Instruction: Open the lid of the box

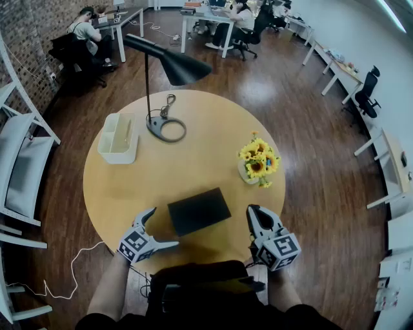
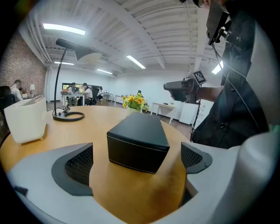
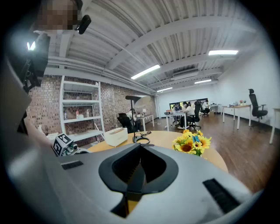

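A black box (image 1: 199, 211) with its lid down lies on the round wooden table (image 1: 193, 161), near the front edge. My left gripper (image 1: 162, 227) stands wide open just left of the box, apart from it. In the left gripper view the box (image 2: 139, 140) sits a little ahead of the two pads (image 2: 78, 164), with nothing between them. My right gripper (image 1: 253, 211) is shut and empty to the right of the box, pointing away from me. The right gripper view shows its jaws (image 3: 138, 168) pressed together above the table.
A black desk lamp (image 1: 164, 67) stands at the back of the table, with a white bin (image 1: 119, 138) to its left. A vase of sunflowers (image 1: 258, 162) stands on the right. People sit at desks (image 1: 206, 16) far behind. A white shelf (image 1: 19, 161) stands at the left.
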The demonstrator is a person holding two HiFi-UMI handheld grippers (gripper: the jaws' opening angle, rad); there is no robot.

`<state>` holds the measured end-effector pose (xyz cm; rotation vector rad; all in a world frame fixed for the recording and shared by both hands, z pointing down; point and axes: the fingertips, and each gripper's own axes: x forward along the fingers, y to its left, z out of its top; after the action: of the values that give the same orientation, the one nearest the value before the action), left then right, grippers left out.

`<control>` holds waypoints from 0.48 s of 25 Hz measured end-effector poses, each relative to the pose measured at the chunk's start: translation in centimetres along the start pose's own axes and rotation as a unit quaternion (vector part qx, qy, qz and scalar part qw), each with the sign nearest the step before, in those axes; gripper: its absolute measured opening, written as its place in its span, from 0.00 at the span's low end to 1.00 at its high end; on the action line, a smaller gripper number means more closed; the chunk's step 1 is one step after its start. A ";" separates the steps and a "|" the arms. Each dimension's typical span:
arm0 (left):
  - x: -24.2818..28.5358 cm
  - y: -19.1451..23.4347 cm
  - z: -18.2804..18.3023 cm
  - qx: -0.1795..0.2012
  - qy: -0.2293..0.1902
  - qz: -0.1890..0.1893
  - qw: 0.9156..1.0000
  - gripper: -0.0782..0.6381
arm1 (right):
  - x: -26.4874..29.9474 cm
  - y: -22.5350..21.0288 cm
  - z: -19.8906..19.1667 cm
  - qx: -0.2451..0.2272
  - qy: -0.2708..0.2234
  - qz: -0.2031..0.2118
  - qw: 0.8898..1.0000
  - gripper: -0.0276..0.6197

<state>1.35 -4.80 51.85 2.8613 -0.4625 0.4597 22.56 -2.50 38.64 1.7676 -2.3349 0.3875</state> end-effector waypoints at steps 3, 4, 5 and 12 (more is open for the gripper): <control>0.2 0.7 -0.7 0.014 -0.002 -0.011 1.000 0.97 | 0.9 1.1 -0.9 -0.018 0.015 0.011 1.000 0.05; 0.3 1.0 -0.8 0.016 -0.007 -0.016 1.000 0.97 | 1.1 1.5 -0.9 -0.015 0.016 0.014 1.000 0.05; 0.3 1.3 -0.8 0.018 -0.013 -0.018 1.000 0.97 | 1.3 2.0 -1.0 -0.010 0.017 0.016 1.000 0.05; 2.0 0.9 -1.4 0.075 -0.035 -0.057 0.995 0.97 | 2.2 3.5 -3.4 -0.011 0.029 0.024 0.999 0.05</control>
<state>2.50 -5.81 53.92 3.0355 -0.2846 0.3916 18.60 -2.53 42.18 1.6714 -2.3367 0.4132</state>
